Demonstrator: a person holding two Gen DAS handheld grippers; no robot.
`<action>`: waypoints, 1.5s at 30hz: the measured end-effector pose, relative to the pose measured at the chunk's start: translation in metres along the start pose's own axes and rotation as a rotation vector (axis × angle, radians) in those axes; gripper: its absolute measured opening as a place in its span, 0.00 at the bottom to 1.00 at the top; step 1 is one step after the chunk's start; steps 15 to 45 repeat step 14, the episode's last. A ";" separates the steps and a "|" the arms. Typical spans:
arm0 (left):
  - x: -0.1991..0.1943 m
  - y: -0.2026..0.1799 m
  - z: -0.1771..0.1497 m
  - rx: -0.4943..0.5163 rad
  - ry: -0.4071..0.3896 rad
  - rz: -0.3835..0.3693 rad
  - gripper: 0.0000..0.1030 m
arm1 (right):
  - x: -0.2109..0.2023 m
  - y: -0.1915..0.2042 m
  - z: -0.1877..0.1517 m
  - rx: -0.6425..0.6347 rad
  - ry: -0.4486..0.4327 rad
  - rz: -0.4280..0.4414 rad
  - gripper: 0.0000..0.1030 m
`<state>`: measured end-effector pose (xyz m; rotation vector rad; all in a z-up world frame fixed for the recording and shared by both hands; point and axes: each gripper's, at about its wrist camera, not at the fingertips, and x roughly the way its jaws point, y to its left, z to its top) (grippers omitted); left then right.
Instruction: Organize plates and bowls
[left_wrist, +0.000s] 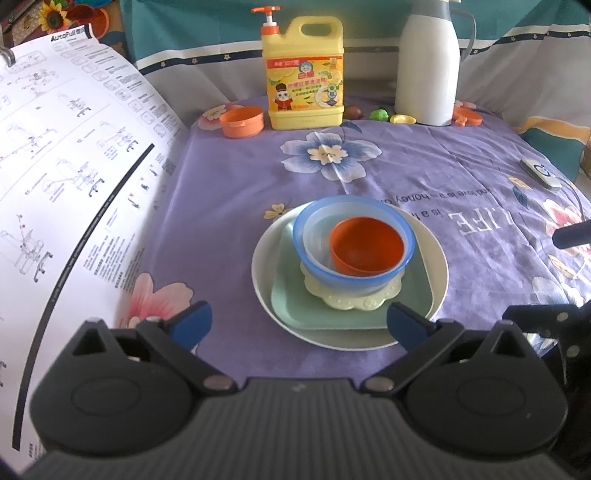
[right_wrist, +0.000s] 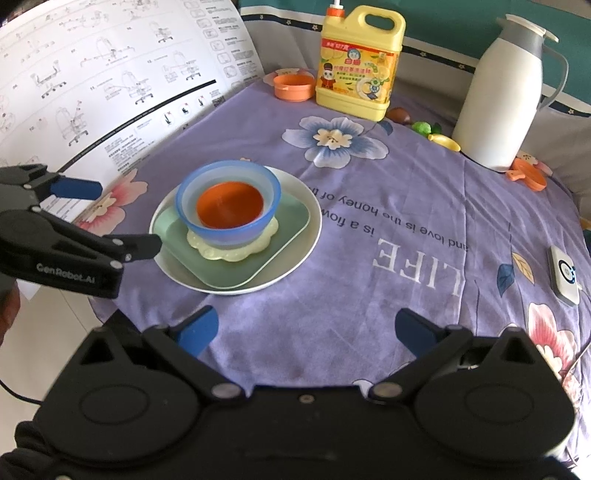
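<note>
A stack sits on the purple flowered cloth: a white round plate (left_wrist: 432, 254) (right_wrist: 295, 258), a green square plate (left_wrist: 295, 310) (right_wrist: 288, 221), a pale yellow flower-shaped dish (left_wrist: 354, 301) (right_wrist: 229, 253), a blue bowl (left_wrist: 314, 258) (right_wrist: 229, 232) and an orange bowl (left_wrist: 365, 247) (right_wrist: 229, 206) inside it. My left gripper (left_wrist: 299, 325) (right_wrist: 118, 218) is open and empty, just short of the stack's near edge. My right gripper (right_wrist: 306, 328) is open and empty, over the cloth to the right of the stack.
A yellow detergent jug (left_wrist: 304, 74) (right_wrist: 356, 62), a white thermos (left_wrist: 426, 62) (right_wrist: 506, 99), a small orange dish (left_wrist: 242, 121) (right_wrist: 293, 86) and small toys stand at the back. A large instruction sheet (left_wrist: 55, 184) (right_wrist: 110, 66) lies left. A white device (right_wrist: 563, 273) lies right.
</note>
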<state>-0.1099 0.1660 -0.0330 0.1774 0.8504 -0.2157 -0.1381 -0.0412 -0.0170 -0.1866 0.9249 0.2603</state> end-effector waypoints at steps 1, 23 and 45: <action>0.000 0.000 0.000 0.001 -0.001 0.000 1.00 | 0.000 0.000 0.000 -0.001 0.000 0.000 1.00; -0.006 0.000 0.001 0.027 -0.016 -0.007 1.00 | -0.001 -0.001 0.001 -0.007 -0.005 -0.005 1.00; -0.006 0.000 0.001 0.027 -0.016 -0.007 1.00 | -0.001 -0.001 0.001 -0.007 -0.005 -0.005 1.00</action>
